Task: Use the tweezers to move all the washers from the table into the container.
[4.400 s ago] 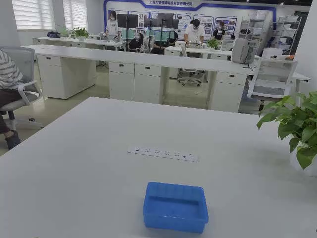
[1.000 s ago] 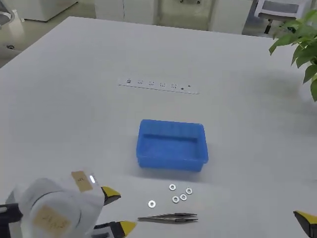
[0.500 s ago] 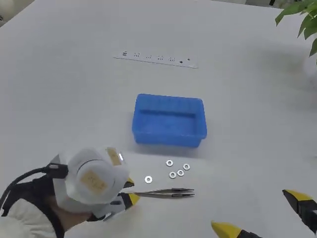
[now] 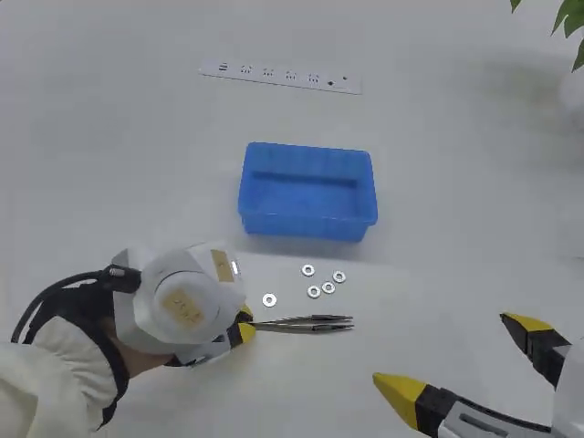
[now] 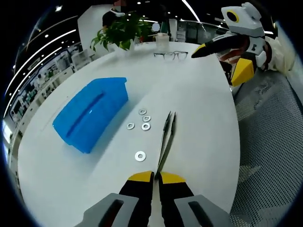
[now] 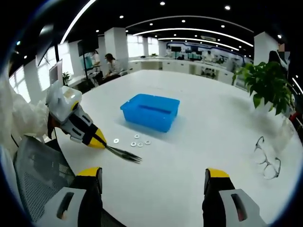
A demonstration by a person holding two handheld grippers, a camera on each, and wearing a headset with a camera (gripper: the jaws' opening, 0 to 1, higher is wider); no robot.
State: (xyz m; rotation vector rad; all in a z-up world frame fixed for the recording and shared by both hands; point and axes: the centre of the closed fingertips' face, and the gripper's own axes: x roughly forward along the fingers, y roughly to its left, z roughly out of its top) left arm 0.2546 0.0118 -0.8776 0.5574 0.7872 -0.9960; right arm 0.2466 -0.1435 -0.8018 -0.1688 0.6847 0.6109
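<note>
A blue container [image 4: 307, 190] stands mid-table. Just in front of it several small metal washers [image 4: 328, 287] lie loose, one washer [image 4: 269, 299] apart to the left. The thin tweezers [image 4: 306, 322] lie flat on the table below them, tips pointing right. My left gripper [image 4: 245, 329] is shut on the tweezers' left end; in the left gripper view the yellow tips [image 5: 156, 177] pinch the tweezers [image 5: 165, 137], with the washers [image 5: 146, 126] and the container [image 5: 90, 118] to the left. My right gripper [image 4: 461, 360] hovers open at the lower right, its jaws [image 6: 152, 175] wide apart and nothing between them.
A power strip [image 4: 281, 78] is set into the table behind the container. Plant leaves [image 4: 570, 27] hang at the far right corner. A pair of glasses [image 6: 265, 158] lies on the table right of the right gripper. A mesh chair [image 5: 270, 132] sits by the table edge.
The head camera has tilted down. My left gripper has moved right to the tweezers' end and shut on it. The right gripper has come further into view at the lower right.
</note>
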